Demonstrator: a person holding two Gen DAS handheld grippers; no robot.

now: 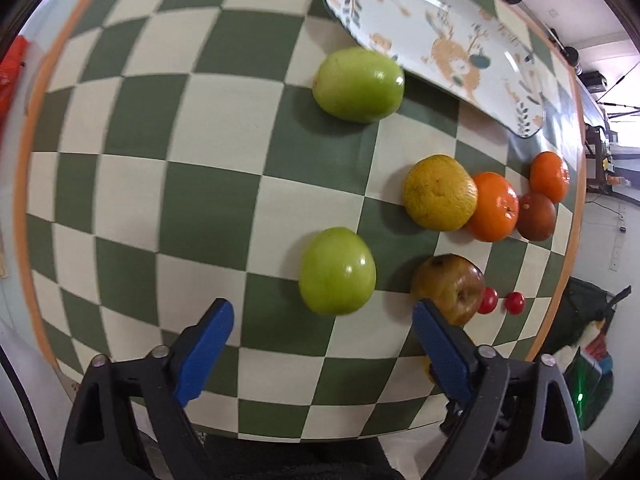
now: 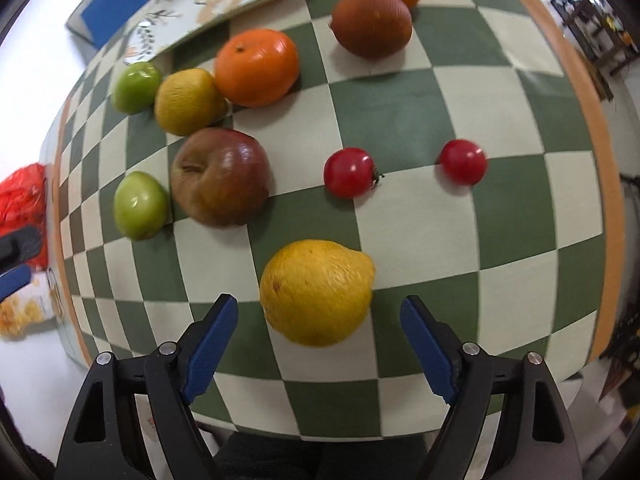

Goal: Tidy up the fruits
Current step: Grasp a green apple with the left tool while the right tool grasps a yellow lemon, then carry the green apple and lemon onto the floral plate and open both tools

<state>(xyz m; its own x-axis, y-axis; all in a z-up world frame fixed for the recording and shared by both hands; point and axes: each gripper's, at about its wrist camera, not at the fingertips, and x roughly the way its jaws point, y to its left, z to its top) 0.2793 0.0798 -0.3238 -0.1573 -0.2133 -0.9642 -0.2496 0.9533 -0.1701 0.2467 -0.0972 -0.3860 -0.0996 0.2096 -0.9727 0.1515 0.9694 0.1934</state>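
Fruit lies scattered on a green-and-cream checkered tablecloth (image 1: 200,200). My left gripper (image 1: 324,306) is open and points down at a green apple (image 1: 338,271), which sits just ahead of its blue fingertips without touching them. A second green apple (image 1: 359,84) lies farther off beside the plate. My right gripper (image 2: 320,301) is open around a yellow lemon (image 2: 316,292), with a gap at each pad. Beyond the lemon are two cherry tomatoes (image 2: 350,173), a red-brown apple (image 2: 220,176), a yellow citrus (image 2: 188,102), an orange (image 2: 256,66) and a dark red fruit (image 2: 372,24).
An oval patterned plate (image 1: 420,20) stands at the far side of the table, with nothing on it. The cloth's orange border (image 2: 600,160) marks the table edge on the right. A red bag (image 2: 24,196) lies off the table's left side.
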